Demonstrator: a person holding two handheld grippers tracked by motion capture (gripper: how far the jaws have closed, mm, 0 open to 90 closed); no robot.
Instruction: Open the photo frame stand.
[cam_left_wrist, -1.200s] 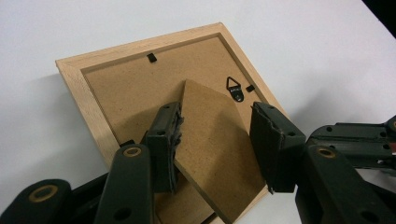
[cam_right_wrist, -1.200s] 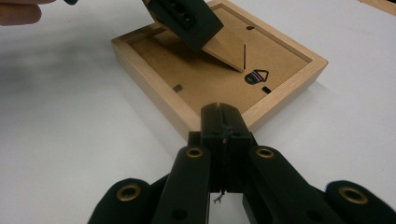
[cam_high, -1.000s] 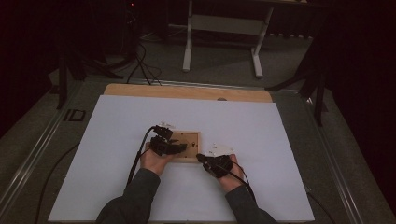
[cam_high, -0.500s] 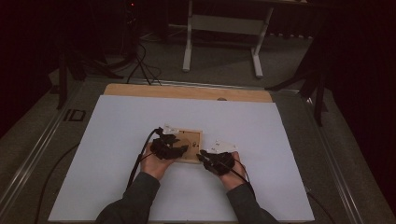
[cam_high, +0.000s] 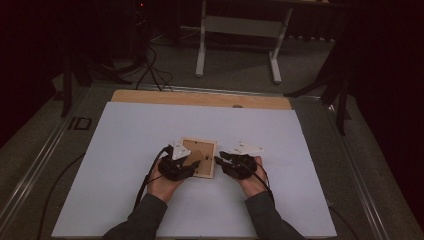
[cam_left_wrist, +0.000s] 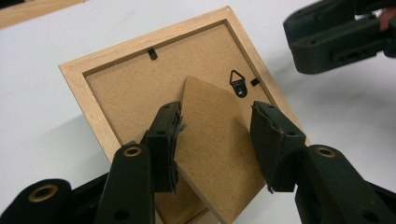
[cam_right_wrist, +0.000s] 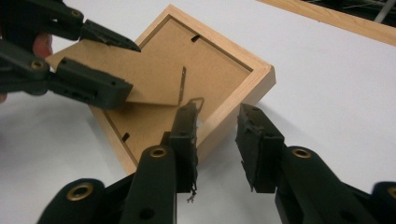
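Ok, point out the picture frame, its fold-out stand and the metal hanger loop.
picture frame (cam_left_wrist: 77, 81): left gripper view, on the wooden rim's left side.
fold-out stand (cam_left_wrist: 212, 140): left gripper view, middle of the raised brown flap.
metal hanger loop (cam_left_wrist: 238, 82): left gripper view, on the black triangular loop.

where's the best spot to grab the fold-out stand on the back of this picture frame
Grip the stand by its free lower end, across its two long edges, coming from the person's side. It is a thin flat board, already tilted up off the frame back there, while its tip near the hanger stays hinged. The left gripper straddles it, jaws open.
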